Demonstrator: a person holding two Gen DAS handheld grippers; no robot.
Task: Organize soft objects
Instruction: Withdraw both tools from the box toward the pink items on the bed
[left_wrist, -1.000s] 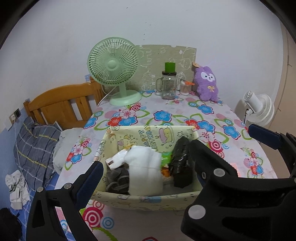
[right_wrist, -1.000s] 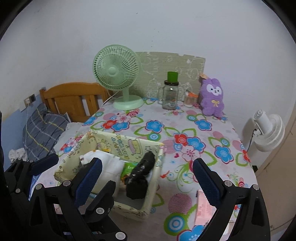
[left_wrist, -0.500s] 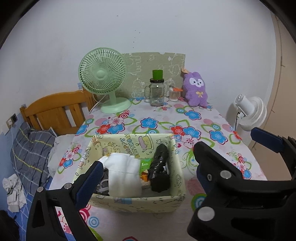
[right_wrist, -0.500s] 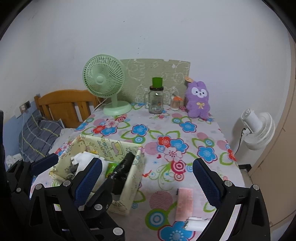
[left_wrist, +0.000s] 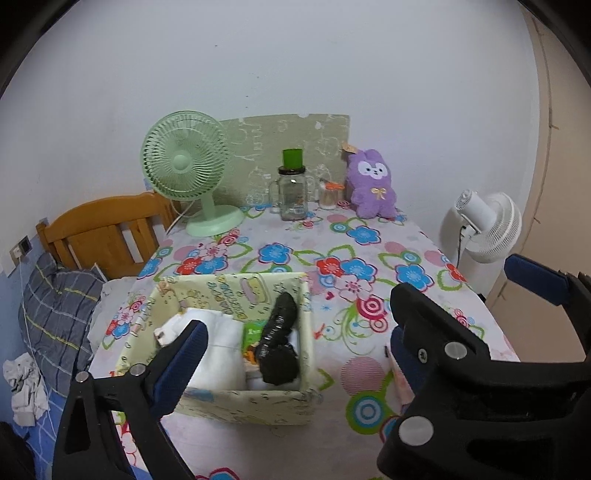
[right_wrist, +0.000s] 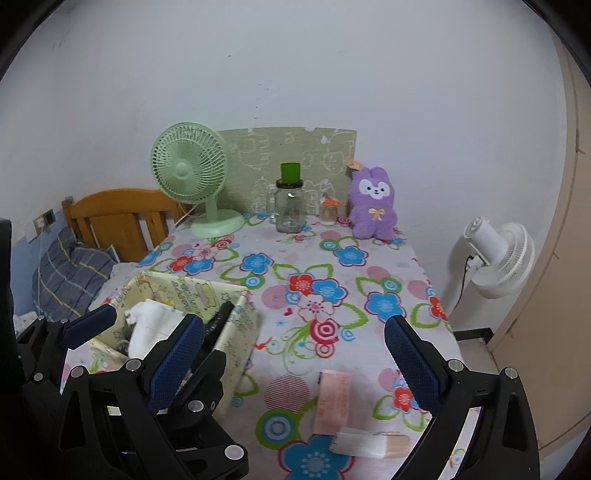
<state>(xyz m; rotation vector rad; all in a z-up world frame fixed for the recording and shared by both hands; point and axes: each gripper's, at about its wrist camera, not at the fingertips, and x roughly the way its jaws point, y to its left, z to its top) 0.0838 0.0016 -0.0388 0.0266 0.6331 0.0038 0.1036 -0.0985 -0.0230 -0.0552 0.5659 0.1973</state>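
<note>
A pale yellow fabric storage box (left_wrist: 236, 400) sits on the flowered table near its front left. It holds white folded cloth (left_wrist: 225, 347), a black bundle (left_wrist: 279, 347) and a small green packet (left_wrist: 255, 330). The box also shows in the right wrist view (right_wrist: 240, 332). A pink pack (right_wrist: 332, 400) and a white-and-tan pack (right_wrist: 369, 443) lie on the table in front of my right gripper. A purple plush rabbit (left_wrist: 373, 184) sits at the back. My left gripper (left_wrist: 295, 354) is open and empty above the box. My right gripper (right_wrist: 291, 354) is open and empty above the table.
A green desk fan (left_wrist: 188, 166), a glass jar with a green lid (left_wrist: 293, 192) and a small jar (left_wrist: 328, 195) stand along the back wall. A white floor fan (left_wrist: 487, 225) stands right of the table. A wooden bed headboard (left_wrist: 107, 229) and a plaid pillow (left_wrist: 55, 306) lie to the left.
Both grippers have pulled back and up from the box, which now looks smaller and further off. The pink and white packs have come into the right wrist view. Both stay open.
</note>
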